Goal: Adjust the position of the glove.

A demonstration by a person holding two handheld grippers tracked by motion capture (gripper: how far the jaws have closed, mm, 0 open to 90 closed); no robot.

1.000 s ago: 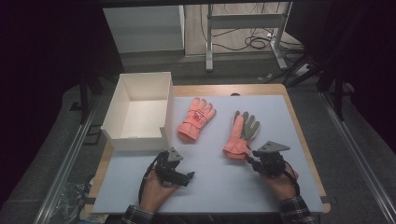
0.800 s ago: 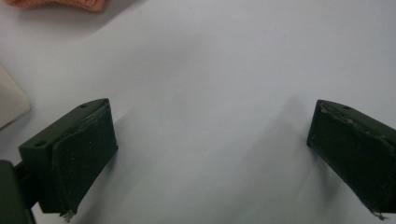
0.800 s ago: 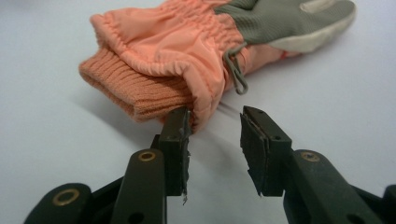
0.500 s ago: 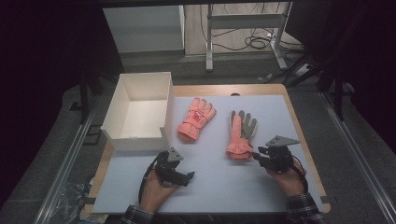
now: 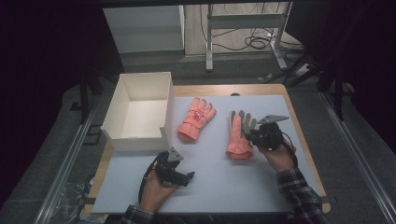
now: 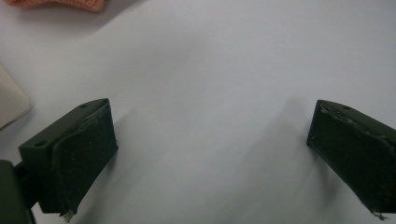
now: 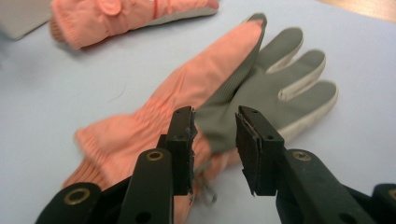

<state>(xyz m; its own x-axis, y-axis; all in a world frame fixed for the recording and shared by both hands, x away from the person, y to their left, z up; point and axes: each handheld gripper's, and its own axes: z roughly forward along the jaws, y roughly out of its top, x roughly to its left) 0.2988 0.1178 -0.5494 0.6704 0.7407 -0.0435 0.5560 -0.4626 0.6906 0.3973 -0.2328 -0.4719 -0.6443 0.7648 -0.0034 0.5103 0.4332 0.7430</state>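
Observation:
Two salmon-pink gloves lie on the pale blue mat. One glove [image 5: 196, 119] [image 7: 116, 16] lies back up near the box. The other glove [image 5: 237, 134] [image 7: 196, 88] lies palm up, showing its grey palm. My right gripper [image 5: 254, 136] [image 7: 215, 116] hovers at this glove's palm edge near the thumb; its jaws stand a narrow gap apart, open, with no fabric pinched between them. My left gripper [image 5: 181, 176] [image 6: 212, 121] rests low over bare mat near the front edge, jaws wide open and empty.
An open white box [image 5: 122, 138] stands at the table's left, its corner [image 6: 11, 100] showing in the left gripper view. The wooden table edge [image 5: 299, 121] runs along the right. Dark floor, cables and a metal stand lie beyond the far edge.
My right gripper has moved forward and slightly left, from beside the glove's cuff up to its palm. The left gripper and both gloves have stayed put.

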